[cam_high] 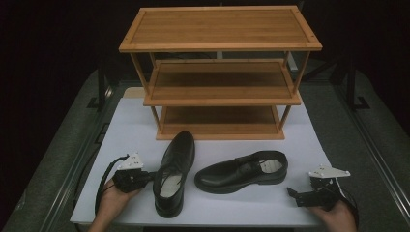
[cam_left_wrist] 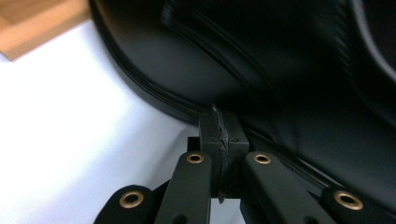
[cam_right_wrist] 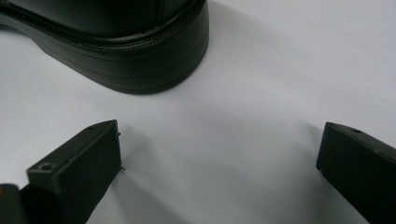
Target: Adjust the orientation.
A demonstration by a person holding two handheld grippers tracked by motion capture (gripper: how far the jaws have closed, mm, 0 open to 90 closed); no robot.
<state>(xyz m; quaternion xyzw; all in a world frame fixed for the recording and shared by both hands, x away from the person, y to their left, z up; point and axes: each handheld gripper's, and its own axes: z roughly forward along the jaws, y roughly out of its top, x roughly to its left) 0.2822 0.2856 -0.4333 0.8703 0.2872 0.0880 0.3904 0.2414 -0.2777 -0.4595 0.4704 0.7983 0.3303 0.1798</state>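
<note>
Touching the left shoe [cam_high: 173,169], the left gripper [cam_high: 149,177] is closed.

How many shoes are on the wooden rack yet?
None so far. Both black shoes sit on the white table; all three shelves of the wooden rack are bare. In hand: the left gripper, jaws shut, is at the side of the left shoe, holding nothing. The right gripper waits open beside the right shoe. Left to do, probably: lift each shoe onto a shelf.
</note>
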